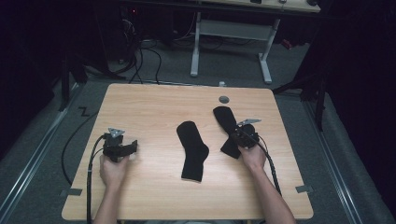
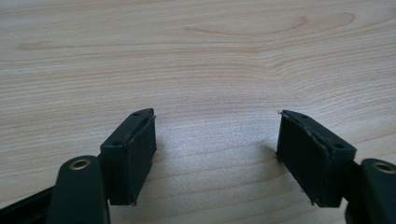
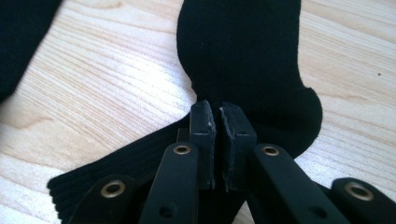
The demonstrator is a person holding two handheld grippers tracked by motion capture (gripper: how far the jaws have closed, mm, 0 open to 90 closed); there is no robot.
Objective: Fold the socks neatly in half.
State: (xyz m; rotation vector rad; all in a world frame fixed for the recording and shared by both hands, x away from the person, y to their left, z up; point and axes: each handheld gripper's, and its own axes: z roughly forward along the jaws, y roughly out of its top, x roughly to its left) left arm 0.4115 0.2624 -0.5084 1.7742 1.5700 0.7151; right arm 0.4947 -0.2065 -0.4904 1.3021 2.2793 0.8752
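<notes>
My right gripper (image 1: 242, 135) is at the right of the middle in the high view, and its jaws are pressed together on a black sock (image 1: 226, 122), pinching the fabric near the heel bend (image 3: 252, 84). This sock lies flat on the wooden counter (image 1: 154, 107), going toward the upper part of the frame. A second black sock (image 1: 192, 149) lies in the middle of the counter, near the first one but apart from it. My left gripper (image 1: 122, 148) is at the lower left, its jaws wide apart over bare wood (image 2: 215, 135), holding nothing.
</notes>
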